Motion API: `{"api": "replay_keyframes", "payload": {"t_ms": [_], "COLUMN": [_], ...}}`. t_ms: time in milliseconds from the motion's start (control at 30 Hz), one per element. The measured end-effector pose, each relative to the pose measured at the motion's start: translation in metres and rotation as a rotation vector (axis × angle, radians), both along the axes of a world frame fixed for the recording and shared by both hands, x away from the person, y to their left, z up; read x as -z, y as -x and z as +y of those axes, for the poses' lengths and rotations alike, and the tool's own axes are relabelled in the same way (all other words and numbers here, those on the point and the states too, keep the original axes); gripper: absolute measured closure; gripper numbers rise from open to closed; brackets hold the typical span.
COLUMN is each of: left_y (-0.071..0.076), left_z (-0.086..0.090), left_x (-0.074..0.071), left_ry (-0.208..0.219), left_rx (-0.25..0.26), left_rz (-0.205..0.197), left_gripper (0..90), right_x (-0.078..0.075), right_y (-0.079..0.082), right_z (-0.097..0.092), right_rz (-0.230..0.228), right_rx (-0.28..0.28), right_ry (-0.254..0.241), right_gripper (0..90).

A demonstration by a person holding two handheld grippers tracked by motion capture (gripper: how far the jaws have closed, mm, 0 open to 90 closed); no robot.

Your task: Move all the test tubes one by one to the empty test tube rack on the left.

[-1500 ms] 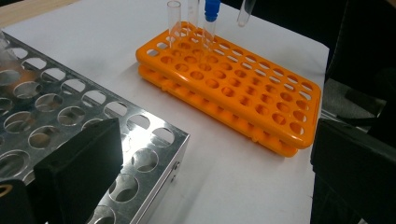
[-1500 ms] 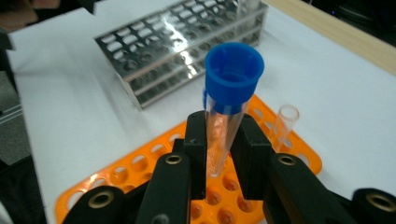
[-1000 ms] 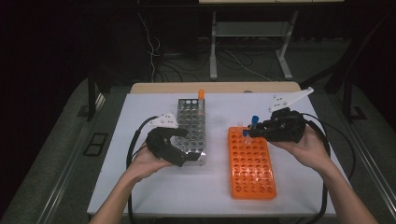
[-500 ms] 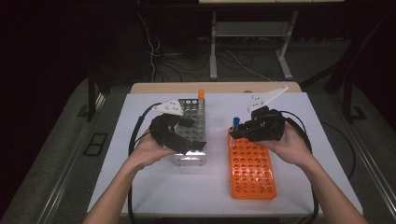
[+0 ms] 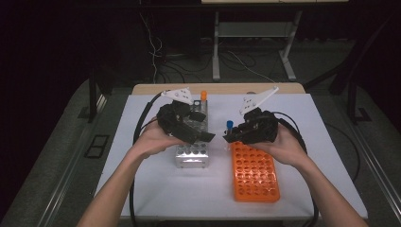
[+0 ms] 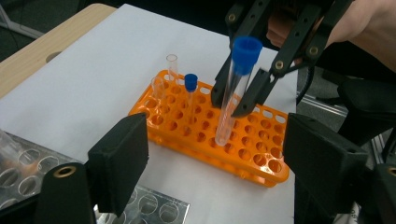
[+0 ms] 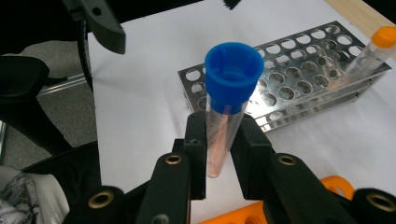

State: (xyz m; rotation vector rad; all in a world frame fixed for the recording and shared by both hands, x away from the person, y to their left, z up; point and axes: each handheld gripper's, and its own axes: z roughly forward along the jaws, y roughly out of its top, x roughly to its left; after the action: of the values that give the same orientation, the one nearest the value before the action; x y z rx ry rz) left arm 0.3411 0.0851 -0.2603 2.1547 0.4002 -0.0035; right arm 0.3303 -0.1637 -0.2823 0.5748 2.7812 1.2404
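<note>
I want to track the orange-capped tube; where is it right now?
In the high view, the orange-capped tube stands at the far end of the metal rack, just beyond the left gripper.

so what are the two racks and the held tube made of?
Orange rack: looks like moulded plastic, matte, uniformly coloured. Silver rack: likely metal, with bright reflective perforated plates. Tube in the right tool: clear, glass or plastic, can't tell; blue cap looks plastic.

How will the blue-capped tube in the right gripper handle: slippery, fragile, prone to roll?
Tube looks smooth and clear, so probably slippery between the right gripper's jaws. Thin wall suggests fragile, light. Round and slender: likely to roll if laid down, tip unless racked.
</note>
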Motion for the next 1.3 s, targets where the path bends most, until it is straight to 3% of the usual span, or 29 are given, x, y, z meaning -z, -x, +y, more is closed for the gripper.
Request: {"api": "replay_keyframes", "payload": {"t_ms": [300, 567, 867, 1300], "left_y": [-0.01, -0.015, -0.015, -0.018], "left_z": [-0.013, -0.025, -0.03, -0.027], "left_x": [-0.009, -0.008, -0.002, -0.002], "left_ry": [-0.037, -0.067, -0.112, -0.131], "left_rx": [0.06, 0.111, 0.144, 0.143], "left_rz": [0.006, 0.015, 0.019, 0.029], "left_gripper": [33.8, 47.1, 72.9, 74.5], "right_x": [0.001, 0.005, 0.011, 0.014], "right_y": [-0.001, -0.005, -0.007, -0.009], "right_z": [0.011, 0.021, 0.03, 0.033], "right_rz": [0.004, 0.01, 0.013, 0.006], "right_rx": [-0.023, -0.039, -0.053, -0.052], "right_ry": [0.012, 0.017, 0.016, 0.009], "right_gripper": [76.2, 76.2, 76.2, 75.5]}}
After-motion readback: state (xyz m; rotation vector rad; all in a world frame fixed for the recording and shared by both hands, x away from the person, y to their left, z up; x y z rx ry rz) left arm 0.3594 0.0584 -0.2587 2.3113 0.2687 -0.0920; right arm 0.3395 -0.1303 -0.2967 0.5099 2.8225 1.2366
